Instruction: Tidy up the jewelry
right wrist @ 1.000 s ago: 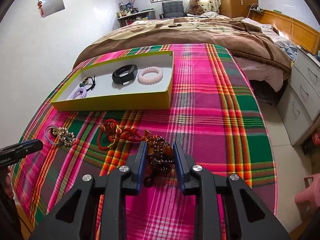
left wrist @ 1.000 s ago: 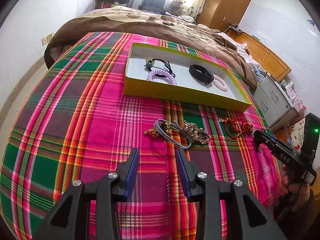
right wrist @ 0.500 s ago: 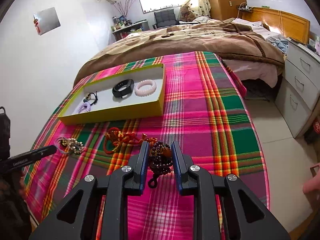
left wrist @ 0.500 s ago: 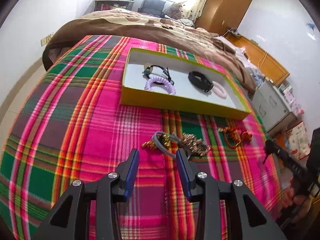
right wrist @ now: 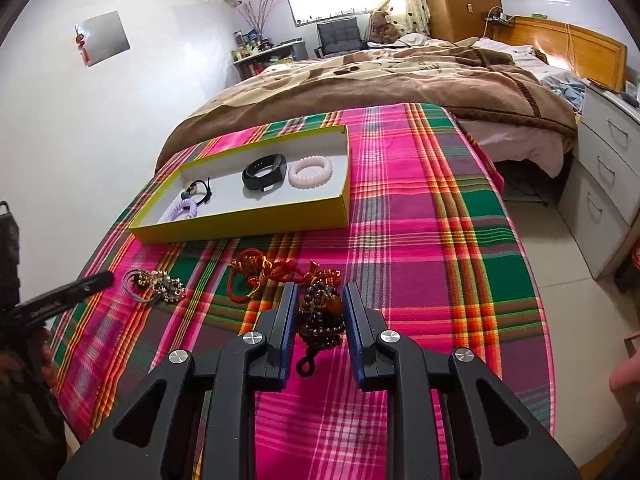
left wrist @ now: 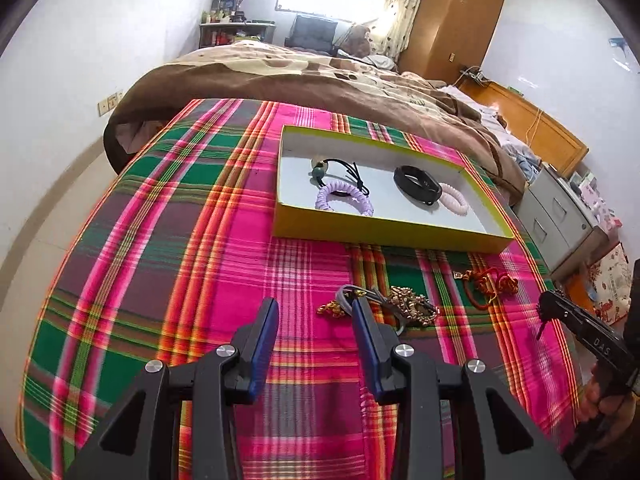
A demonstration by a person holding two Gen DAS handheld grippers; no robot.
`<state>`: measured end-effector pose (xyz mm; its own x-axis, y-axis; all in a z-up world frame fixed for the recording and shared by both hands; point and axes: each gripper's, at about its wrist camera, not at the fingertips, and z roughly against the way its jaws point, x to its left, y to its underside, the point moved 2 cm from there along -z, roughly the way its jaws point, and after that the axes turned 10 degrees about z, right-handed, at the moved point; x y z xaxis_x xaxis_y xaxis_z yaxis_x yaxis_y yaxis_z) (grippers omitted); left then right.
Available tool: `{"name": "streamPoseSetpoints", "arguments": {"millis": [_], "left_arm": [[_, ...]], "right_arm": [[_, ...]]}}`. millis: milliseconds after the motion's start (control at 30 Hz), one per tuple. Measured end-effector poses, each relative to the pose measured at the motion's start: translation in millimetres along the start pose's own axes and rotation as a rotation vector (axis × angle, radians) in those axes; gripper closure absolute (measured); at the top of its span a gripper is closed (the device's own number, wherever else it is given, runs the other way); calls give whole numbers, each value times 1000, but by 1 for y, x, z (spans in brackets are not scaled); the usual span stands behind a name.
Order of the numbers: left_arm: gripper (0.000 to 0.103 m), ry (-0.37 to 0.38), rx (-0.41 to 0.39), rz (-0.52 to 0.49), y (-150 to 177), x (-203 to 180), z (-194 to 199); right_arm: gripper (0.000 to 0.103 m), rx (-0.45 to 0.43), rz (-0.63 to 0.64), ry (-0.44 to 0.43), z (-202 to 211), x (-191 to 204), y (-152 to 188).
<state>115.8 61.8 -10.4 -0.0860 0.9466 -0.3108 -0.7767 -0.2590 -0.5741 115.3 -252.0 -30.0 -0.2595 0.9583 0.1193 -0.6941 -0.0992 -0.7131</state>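
Observation:
A yellow-rimmed tray [left wrist: 384, 236] [right wrist: 248, 224] on the plaid cloth holds a lilac coil bracelet [left wrist: 344, 196], a black cord pendant [left wrist: 340, 168], a black band [left wrist: 418, 180] [right wrist: 264, 172] and a pink bead bracelet [left wrist: 454, 200] [right wrist: 310, 171]. My right gripper [right wrist: 319, 308] is shut on a dark brown bead bracelet [right wrist: 320, 316], lifted above the cloth. My left gripper [left wrist: 315, 312] is open and empty above the cloth, just left of a grey band with gold chain [left wrist: 384, 306] [right wrist: 158, 284]. A red knotted cord [left wrist: 488, 286] [right wrist: 272, 274] lies beside it.
The plaid cloth [left wrist: 180, 240] covers the foot of a bed with a brown blanket [left wrist: 300, 80] behind the tray. Grey drawers [right wrist: 600, 184] stand to the right of the bed. The right gripper shows at the right edge of the left wrist view [left wrist: 560, 316].
My right gripper has lifted the dark bead bracelet off the cloth and risen with it. My left gripper has risen and tilted up, still open.

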Motion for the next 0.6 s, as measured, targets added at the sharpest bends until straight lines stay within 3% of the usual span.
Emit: {"name": "streamPoseSetpoints", "arguments": {"millis": [133,267,433,600], "left_arm": [[65,-79,38,-44,-2,3,-14],[65,-88,68,-109,4,-6,-30],[65,-24,80,-153,4,-24,-35],[65,-25,84,-197,2,-37,-45]], "right_arm": [[80,0,-1,-7,-2,3,1],[80,5,0,-6,-2,3,0],[80,10,0,-4,-4,4,1],[80,14,1,-4,-5,5,1]]}}
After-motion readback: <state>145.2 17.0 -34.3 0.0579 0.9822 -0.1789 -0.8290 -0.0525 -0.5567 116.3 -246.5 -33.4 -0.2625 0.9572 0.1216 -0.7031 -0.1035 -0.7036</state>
